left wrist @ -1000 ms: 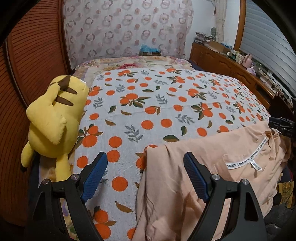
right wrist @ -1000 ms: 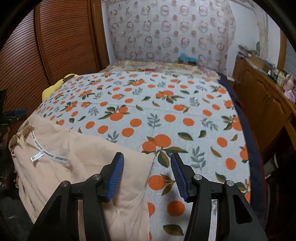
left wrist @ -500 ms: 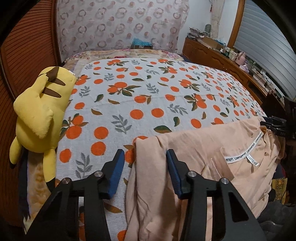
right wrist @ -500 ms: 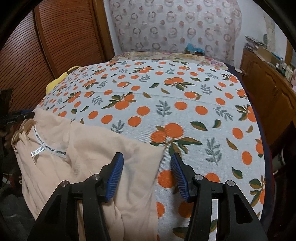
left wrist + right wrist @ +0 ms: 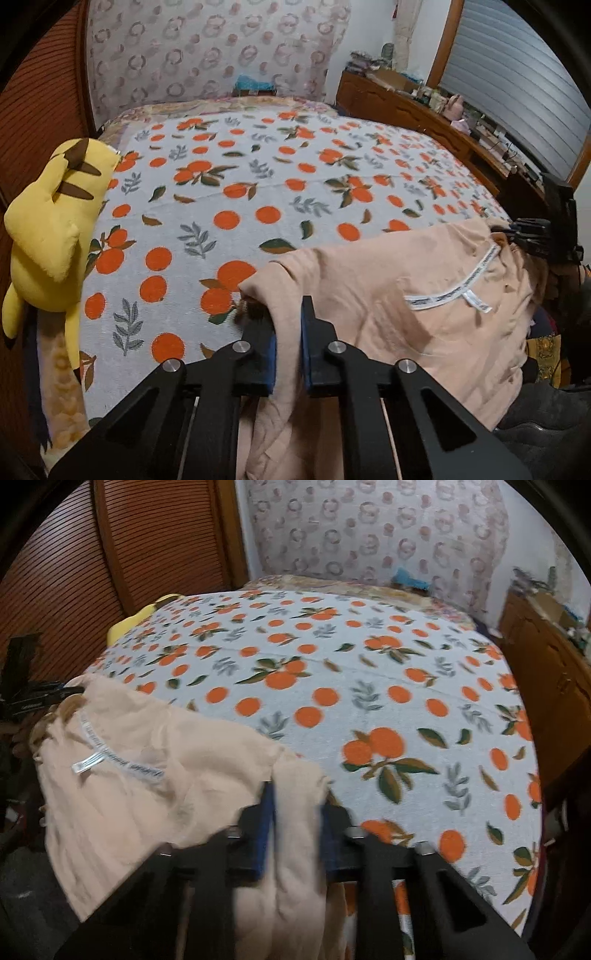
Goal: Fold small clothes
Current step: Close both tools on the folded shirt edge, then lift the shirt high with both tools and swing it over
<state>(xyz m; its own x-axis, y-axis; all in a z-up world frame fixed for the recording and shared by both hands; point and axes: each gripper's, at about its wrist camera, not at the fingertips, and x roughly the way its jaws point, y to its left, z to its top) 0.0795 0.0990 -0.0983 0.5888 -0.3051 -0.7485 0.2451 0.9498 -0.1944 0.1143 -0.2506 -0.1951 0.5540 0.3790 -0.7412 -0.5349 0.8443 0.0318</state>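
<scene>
Yellow plush toy [image 5: 48, 225] beside orange-print bedspread [image 5: 258, 192]

Left gripper [image 5: 289, 347]: jaws have just been closing, now clamped on a fold of cloth [image 5: 388, 295], blue pads pinching it from both sides, pointing steeply down. Right gripper [image 5: 297, 830]: jaws also just closed in, cloth bunched between the pads and gripped, same downward tilt; view slightly motion-blurred. Each gripper holds an opposite corner of the cloth.
</scene>
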